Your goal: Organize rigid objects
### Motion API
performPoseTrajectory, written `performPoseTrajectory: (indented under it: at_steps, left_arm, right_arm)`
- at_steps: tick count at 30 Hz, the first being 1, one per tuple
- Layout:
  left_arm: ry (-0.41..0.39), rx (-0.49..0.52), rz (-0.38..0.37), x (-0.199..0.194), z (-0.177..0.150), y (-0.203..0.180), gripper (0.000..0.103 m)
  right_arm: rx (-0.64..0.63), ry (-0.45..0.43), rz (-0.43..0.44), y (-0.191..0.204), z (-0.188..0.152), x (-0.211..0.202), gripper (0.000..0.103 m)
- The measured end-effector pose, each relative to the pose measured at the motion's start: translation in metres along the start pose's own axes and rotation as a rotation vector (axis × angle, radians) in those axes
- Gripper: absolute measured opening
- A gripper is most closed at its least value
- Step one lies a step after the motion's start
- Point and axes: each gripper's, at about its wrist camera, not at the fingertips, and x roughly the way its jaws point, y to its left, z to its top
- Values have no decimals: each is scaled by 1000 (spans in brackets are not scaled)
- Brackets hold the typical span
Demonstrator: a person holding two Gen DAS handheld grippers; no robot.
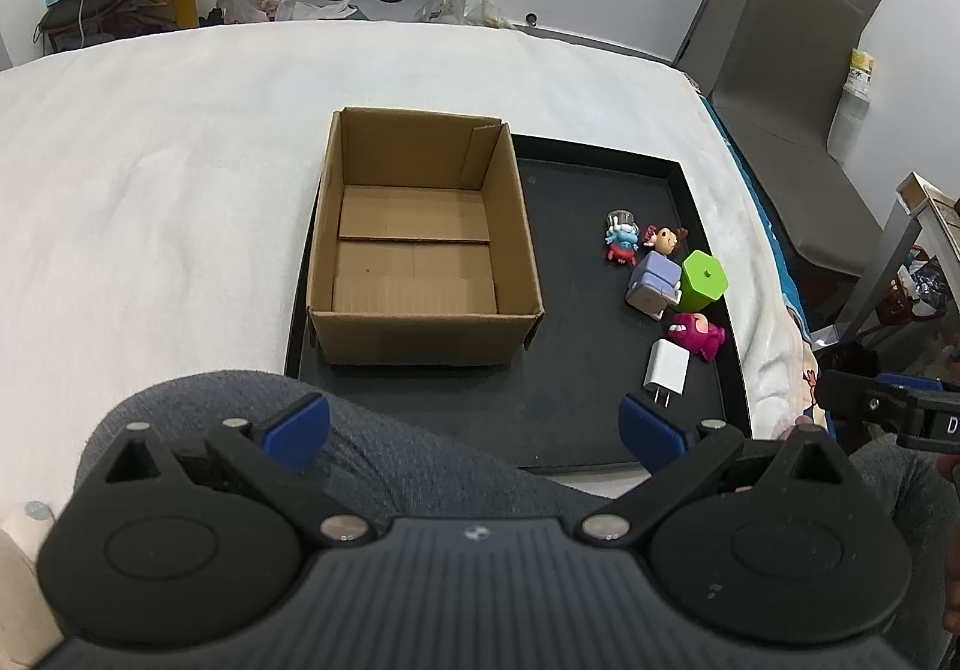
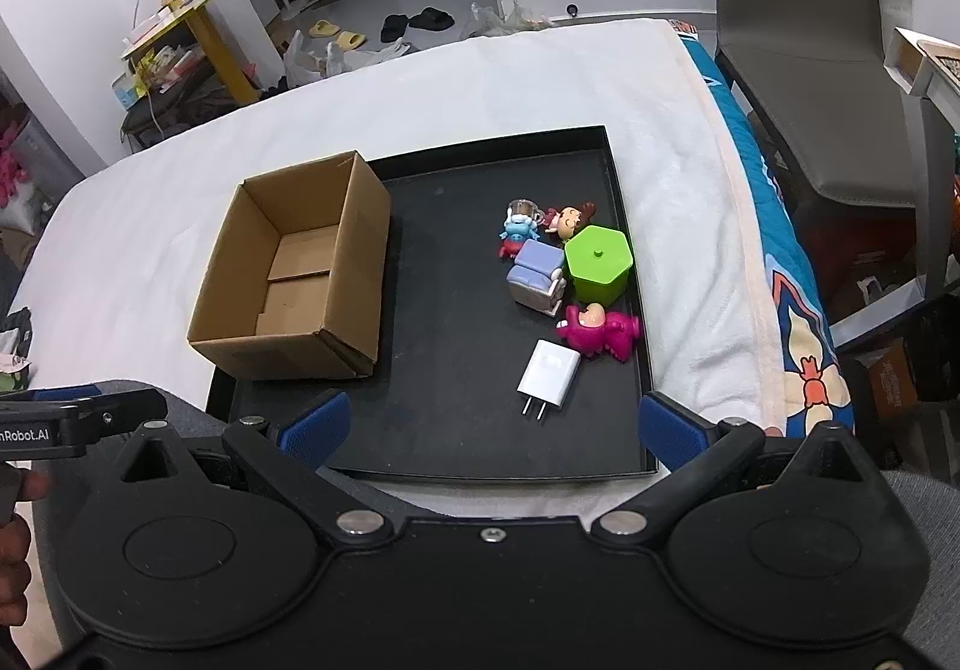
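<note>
Right wrist view, contents listed against the open brown cardboard box (image 2: 294, 268), which is empty and sits on the left part of a shallow black tray (image 2: 456, 418) on a white-covered bed.

Right of the box, well apart from it, one cluster:
- white plastic plug-in charger (image 2: 549, 367), nearest the grippers, lying flat, prongs toward the camera;
- magenta plastic monster figure (image 2: 600, 331), just beyond the charger;
- green hexagonal lidded pot (image 2: 597, 262), touching a lavender toy armchair (image 2: 536, 269);
- blue-and-red figurine (image 2: 517, 232) and small brown-haired doll head (image 2: 567, 220), farthest.

Handling, as I judge it: all light, stiff, smooth-surfaced. The charger should be taken across its narrow flat sides; the figures by the body, as limbs look slippery.

Tools: right gripper (image 2: 492, 424) spread wide, holding nothing; left gripper (image 1: 474, 427) likewise apart and unloaded, both short of the tray's near edge.
</note>
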Motion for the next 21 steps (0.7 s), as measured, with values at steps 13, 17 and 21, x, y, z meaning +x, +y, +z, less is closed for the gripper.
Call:
performPoseTrajectory:
  at_steps: [13,17,21]
  left_arm:
    - [-4,0,-7,-3,-1,-2,102]
    - [-5,-1,-10,-4,-2,-2,102]
    - [-6,0,-10,-5,-1,-2,102]
  right_arm:
    - [-4,-11,-5,1,0,-6,103]
    - [-6,-14,-10,1,0,-8,103]
    - [-7,-24,-9,0,0,-11,103]
